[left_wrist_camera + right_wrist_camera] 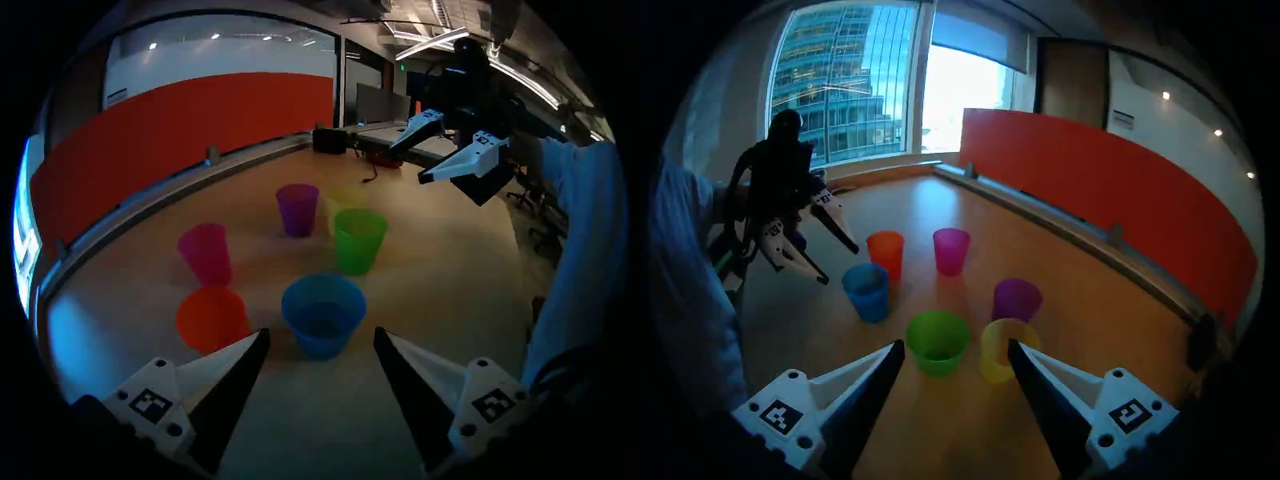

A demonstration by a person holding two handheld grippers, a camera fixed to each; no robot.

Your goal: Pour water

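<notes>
Desk (456, 272) of pale wood carries six upright cups in a loose cluster. Left tongs (320, 332): open, empty, spread wider than the blue cup (323, 314), which stands just ahead and centred between the fingers. Right tongs (954, 344): also open and empty, facing the cluster from the opposite side. The green cup (938, 342) sits between their fingers and the yellow cup (1004, 350) is partly behind the right finger. In the left gripper view the right tongs hang raised above the far part of the desk.

Water: a darker level low inside the blue cup may be liquid; cannot tell for sure. Judgement: the step in hand is the approach to grasp a source cup, blue the likely one.

To do it well:
- Bring the fingers in level, either side of the blue wall near mid-height.
- Close gently, since thin plastic should flex.
- Lift straight up before tilting.
- The orange cup (212, 318) stands just beside blue on the left finger's side, so that finger needs to pass between them without nudging either.

Room: bare desk lies before both tongs and to the right of blue. The pink cup (205, 253) and purple cup (298, 209) stand farther back. A red partition (184, 128) borders the long edge, well apart from the cups. The near edge is hidden, so cannot judge it
</notes>
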